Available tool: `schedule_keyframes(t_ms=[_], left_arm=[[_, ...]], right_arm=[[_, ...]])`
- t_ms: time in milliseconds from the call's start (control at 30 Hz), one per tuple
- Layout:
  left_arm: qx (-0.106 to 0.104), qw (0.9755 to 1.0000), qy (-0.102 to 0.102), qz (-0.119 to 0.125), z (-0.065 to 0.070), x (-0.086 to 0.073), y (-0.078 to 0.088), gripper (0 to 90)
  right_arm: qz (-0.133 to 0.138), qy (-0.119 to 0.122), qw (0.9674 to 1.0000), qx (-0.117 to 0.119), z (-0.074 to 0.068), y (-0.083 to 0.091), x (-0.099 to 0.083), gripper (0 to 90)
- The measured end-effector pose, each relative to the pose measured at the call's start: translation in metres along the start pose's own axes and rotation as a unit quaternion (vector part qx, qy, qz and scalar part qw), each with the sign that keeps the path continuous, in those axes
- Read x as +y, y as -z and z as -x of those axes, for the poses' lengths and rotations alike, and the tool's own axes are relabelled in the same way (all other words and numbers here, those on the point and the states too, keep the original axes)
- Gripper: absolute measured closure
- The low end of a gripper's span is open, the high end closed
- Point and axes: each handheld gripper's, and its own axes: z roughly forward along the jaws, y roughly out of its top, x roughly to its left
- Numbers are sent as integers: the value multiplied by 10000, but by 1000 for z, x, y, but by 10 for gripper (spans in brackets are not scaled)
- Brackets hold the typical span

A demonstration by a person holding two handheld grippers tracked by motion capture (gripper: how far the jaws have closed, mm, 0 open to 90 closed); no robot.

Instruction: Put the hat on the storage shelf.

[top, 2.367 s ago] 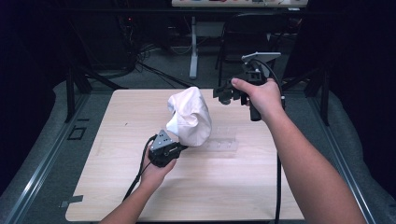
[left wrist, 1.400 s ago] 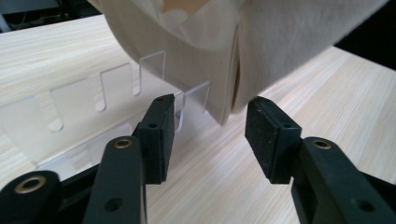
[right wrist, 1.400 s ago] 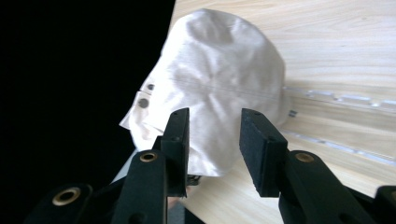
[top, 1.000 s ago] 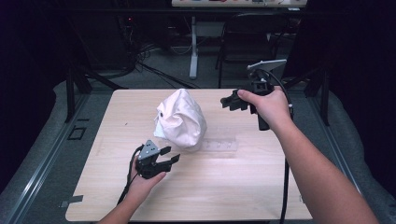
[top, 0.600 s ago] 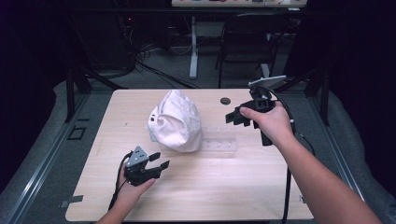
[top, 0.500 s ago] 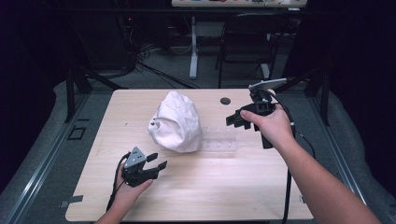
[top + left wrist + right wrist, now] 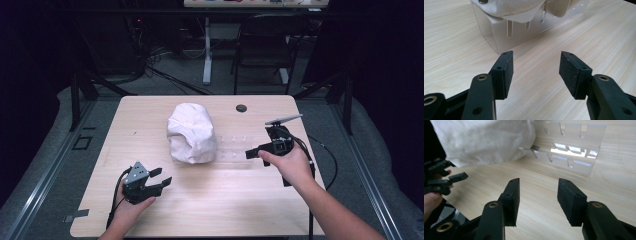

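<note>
Wooden table [image 7: 210, 210] bears clear rack [image 7: 235, 148] under white cloth bag [image 7: 191, 132]; both tools spread, empty.

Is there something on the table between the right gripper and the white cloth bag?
Nothing stands between them. The right gripper is open beside the clear slotted rack, and bare table leads to the white cloth bag, which rests over the rack's far end.
</note>
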Motion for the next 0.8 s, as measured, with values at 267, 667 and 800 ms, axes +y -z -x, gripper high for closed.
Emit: schedule_keyframes(t_ms=[267, 667, 800], left_arm=[[14, 9998, 176, 23, -4, -2, -2, 460], [47, 9997, 227, -31, -5, -3, -5, 464], [15, 9997, 240, -10, -5, -3, -4, 462]], right_arm=[[167, 471, 9987, -100, 17, -26, -42, 511], [753, 690, 9942, -346, 34, -44, -89, 494], [1030, 704, 9905, -579, 45, -54, -112, 493]])
